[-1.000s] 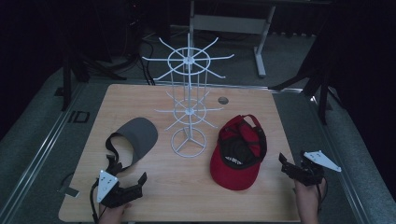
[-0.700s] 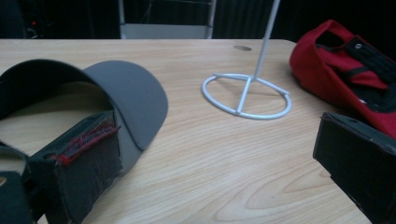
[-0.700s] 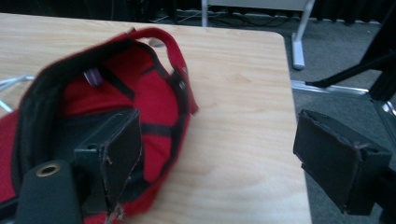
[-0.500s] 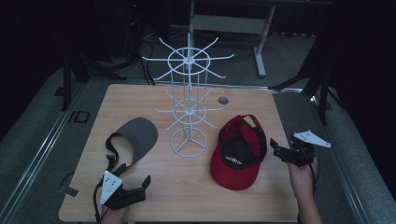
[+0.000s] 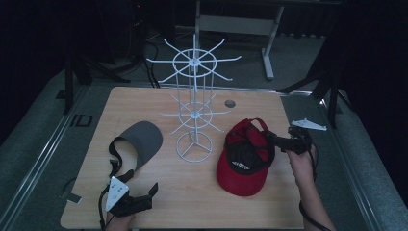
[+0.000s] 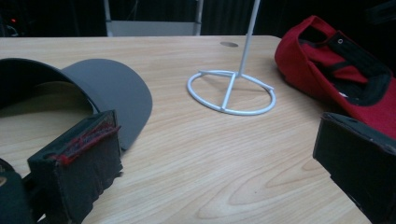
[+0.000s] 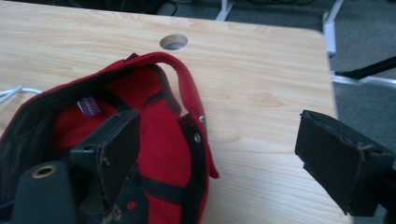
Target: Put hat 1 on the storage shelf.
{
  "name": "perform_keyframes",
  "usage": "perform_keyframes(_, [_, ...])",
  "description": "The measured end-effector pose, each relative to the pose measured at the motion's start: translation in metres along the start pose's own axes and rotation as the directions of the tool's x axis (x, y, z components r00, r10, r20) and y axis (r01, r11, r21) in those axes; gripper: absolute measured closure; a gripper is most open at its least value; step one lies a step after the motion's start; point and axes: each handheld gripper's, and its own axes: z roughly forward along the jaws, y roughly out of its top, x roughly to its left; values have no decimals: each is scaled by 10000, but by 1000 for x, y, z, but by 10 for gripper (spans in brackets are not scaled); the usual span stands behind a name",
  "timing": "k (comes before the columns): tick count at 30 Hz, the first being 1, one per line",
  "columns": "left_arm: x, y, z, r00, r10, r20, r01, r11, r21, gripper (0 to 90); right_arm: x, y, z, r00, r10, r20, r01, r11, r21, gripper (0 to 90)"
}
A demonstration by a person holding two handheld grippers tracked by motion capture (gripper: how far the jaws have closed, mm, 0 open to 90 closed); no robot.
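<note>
A red cap (image 5: 243,159) lies upside down on the right of the wooden table (image 5: 144,98). My right gripper (image 5: 275,142) is open at the cap's rear edge. In the right gripper view, my right gripper (image 7: 219,135) has its left jaw inside the red cap (image 7: 154,121) and its right jaw outside, over bare wood. A grey visor (image 5: 139,139) lies at the left. Near the table's front edge my left gripper (image 5: 140,196) stands open and holds nothing. The left gripper view shows that gripper (image 6: 215,154) facing the grey visor (image 6: 112,88) and the red cap (image 6: 345,70).
A white wire display rack (image 5: 194,108) stands mid-table between visor and cap, its ring base (image 6: 231,91) on the wood. A round cable hole (image 5: 230,103) sits at the back. Dark stands and cables surround the table.
My right gripper has moved left from the table's right edge to the red cap's rear. The left gripper has drifted slightly toward the front edge.
</note>
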Motion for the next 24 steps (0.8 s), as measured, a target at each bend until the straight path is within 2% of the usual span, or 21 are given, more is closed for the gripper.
perform_keyframes(3, [0, 0, 0, 10000, 7, 41, -8, 10000, 36, 16, 2, -2, 14, 9997, 225, -72, -223, 9992, 344, 132])
perform_keyframes(5, [-1, 0, 0, 10000, 56, 20, -57, 10000, 31, 16, 1, -5, 22, 9988, 408, -285, -396, 9983, 428, 132])
perform_keyframes(8, [-1, 0, 0, 10000, 60, 42, -60, 10000, 39, 16, 3, -11, 35, 9980, 463, -425, -424, 9952, 878, 126])
perform_keyframes(10, [-1, 0, 0, 10000, 18, 66, -18, 10000, 52, 16, 6, -16, 42, 9989, 243, -398, -195, 9928, 1181, 125])
perform_keyframes(13, [-1, 0, 0, 10000, 21, 82, -21, 10000, 64, 16, 13, -23, 50, 9982, 98, -594, -4, 9878, 1557, 128])
perform_keyframes(16, [-2, 0, 0, 10000, 10, 71, -11, 10000, 70, 16, 20, -27, 54, 9978, -444, -484, 518, 9850, 1644, 218])
perform_keyframes(18, [-2, 0, 0, 9999, -12, 102, 11, 10000, 78, 16, 24, -29, 56, 9974, -567, -438, 632, 9842, 1654, 269])
perform_keyframes(21, [-2, 0, 0, 9999, -9, 139, 7, 10000, 87, 16, 31, -34, 59, 9949, -1004, 72, 976, 9801, 1729, 340])
perform_keyframes(24, [-2, 0, 1, 9999, -12, 144, 10, 10000, 92, 16, 35, -39, 62, 9912, -1313, 162, 1260, 9743, 1867, 394])
